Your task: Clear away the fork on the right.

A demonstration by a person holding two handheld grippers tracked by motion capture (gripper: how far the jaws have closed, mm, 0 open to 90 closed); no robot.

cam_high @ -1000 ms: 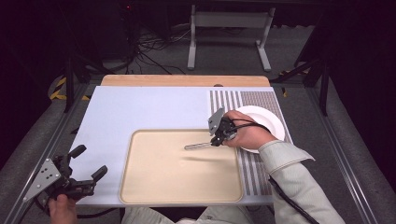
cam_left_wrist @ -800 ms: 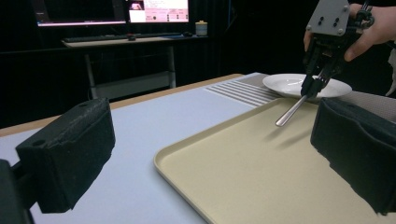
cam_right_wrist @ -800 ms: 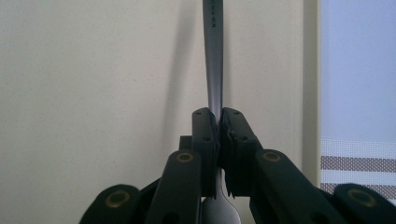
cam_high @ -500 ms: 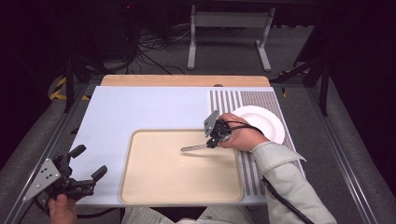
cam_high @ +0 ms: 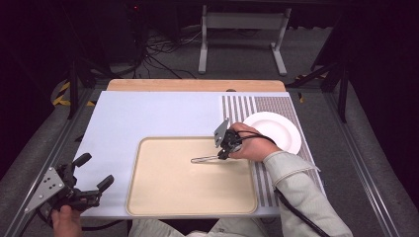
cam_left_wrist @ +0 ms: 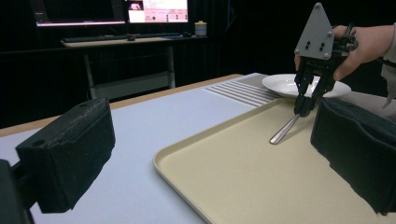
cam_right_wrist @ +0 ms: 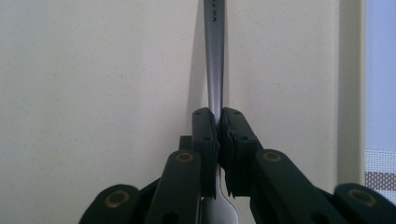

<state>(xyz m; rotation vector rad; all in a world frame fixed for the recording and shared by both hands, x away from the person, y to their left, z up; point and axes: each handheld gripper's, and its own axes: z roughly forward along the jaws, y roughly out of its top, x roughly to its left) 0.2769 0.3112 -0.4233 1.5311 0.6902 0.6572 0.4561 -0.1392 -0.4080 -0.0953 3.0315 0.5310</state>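
high view: right gripper (cam_high: 223, 155) sits right of centre, clamped on a metal utensil (cam_high: 205, 158) over the beige tray (cam_high: 148, 197); looks nearly set down, letting go is left. Left gripper (cam_high: 94, 185) idles lower left, jaws apart.

left gripper view: handle tip touches the tray, right of centre; white plate (cam_left_wrist: 280, 84) behind.

right gripper view: slim shiny handle (cam_right_wrist: 215, 56) pinched tight, top centre; probably a fork.
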